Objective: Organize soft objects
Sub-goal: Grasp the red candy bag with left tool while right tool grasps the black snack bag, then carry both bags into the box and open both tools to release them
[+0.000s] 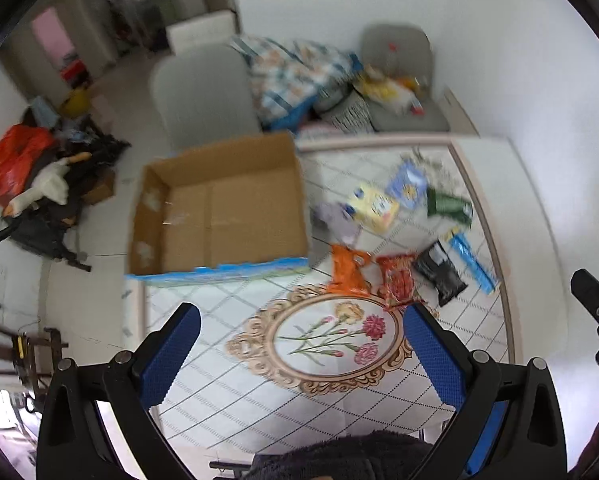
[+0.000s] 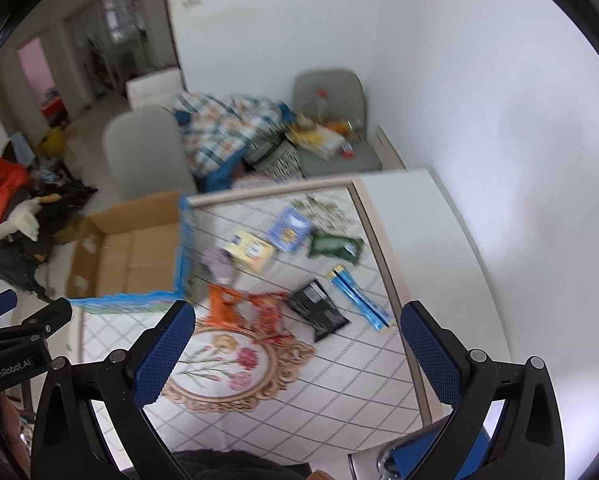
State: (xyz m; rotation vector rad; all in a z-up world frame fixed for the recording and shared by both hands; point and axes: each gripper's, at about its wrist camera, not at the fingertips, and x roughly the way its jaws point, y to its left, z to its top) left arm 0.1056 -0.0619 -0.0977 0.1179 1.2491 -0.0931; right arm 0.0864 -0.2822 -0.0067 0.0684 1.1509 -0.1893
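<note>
Several soft packets lie on the table (image 1: 339,408): an orange bag (image 1: 347,270), a red bag (image 1: 397,280), a black pouch (image 1: 439,276), a blue strip pack (image 1: 473,260), a green pack (image 1: 447,206), a yellow pack (image 1: 373,204), a blue pack (image 1: 407,180) and a grey-purple cloth (image 1: 335,220). They also show in the right wrist view, such as the orange bag (image 2: 225,304) and black pouch (image 2: 317,310). An open, empty cardboard box (image 1: 219,208) stands at the table's left. My left gripper (image 1: 299,320) and right gripper (image 2: 295,318) are open, empty, above the table's near part.
Two grey chairs (image 1: 203,92) (image 1: 403,80) stand beyond the table with a plaid blanket (image 1: 295,76) and clutter. A pile of bags and clothes (image 1: 39,184) lies on the floor at left. A white wall is at right.
</note>
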